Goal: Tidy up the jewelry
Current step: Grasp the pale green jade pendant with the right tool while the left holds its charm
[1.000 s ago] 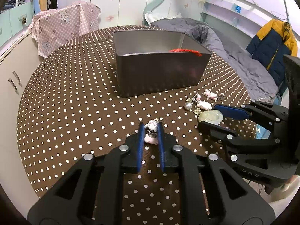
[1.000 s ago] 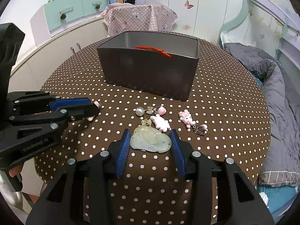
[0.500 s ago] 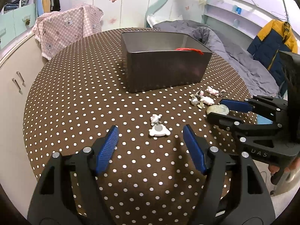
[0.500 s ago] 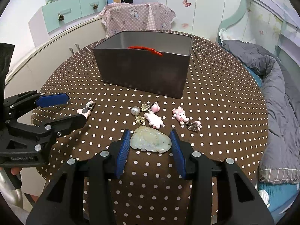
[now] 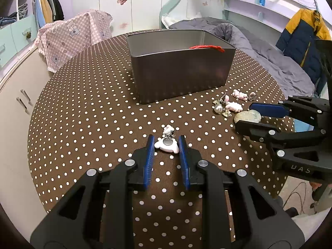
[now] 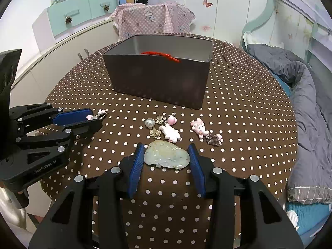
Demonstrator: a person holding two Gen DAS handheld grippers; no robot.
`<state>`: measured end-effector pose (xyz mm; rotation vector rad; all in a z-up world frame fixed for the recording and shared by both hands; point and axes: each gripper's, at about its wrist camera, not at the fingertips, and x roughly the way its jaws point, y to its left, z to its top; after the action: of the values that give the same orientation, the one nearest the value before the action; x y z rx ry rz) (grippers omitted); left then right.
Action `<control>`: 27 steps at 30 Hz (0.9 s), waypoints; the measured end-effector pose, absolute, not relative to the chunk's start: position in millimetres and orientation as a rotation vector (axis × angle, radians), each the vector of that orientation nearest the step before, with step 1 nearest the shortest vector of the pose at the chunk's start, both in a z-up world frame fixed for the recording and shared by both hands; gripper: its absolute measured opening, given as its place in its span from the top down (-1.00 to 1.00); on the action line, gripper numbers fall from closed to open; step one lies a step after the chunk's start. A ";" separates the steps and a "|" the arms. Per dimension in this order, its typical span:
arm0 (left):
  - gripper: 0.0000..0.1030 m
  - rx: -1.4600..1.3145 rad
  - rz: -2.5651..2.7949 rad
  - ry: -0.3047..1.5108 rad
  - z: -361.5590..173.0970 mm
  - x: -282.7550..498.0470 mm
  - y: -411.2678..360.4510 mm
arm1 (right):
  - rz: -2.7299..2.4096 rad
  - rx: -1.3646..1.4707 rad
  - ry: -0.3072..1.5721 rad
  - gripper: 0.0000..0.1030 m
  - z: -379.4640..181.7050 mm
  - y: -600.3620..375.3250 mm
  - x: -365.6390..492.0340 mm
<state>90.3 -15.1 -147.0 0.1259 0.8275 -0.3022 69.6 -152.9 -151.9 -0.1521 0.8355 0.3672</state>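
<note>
Two blue ribbed fingers (image 6: 138,159) flank a smooth, lumpy jade pendant (image 6: 166,155).

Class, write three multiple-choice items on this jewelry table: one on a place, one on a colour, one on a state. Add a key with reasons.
1. Where does the jade pendant lie?
A. in the box
B. between the right tongs' pads
C. on the bed

2. What colour is the cord on the gray box?
A. red
B. green
C. white

3. The left tongs are:
A. lifted above the box
B. around the white charm on the table
C. gripping the pearl

Key: B, pads flank it; A, red cord over the rim; B, the charm rests between the pads.
</note>
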 end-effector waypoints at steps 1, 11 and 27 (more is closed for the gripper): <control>0.55 0.124 -0.300 0.828 -146.8 89.5 -15.6 | 0.369 -0.151 0.834 0.21 -151.2 -153.2 69.4; 0.55 0.103 -0.292 0.802 -138.1 89.0 -5.8 | 0.367 -0.146 0.803 0.21 -139.2 -153.9 70.3; 0.55 0.084 -0.296 0.698 -101.9 106.1 -8.9 | 0.372 -0.150 0.712 0.21 -112.6 -152.4 91.0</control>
<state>106.1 -8.9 -101.9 0.0839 0.6981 -0.2960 91.0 -152.4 -112.6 -0.1505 0.7117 0.3720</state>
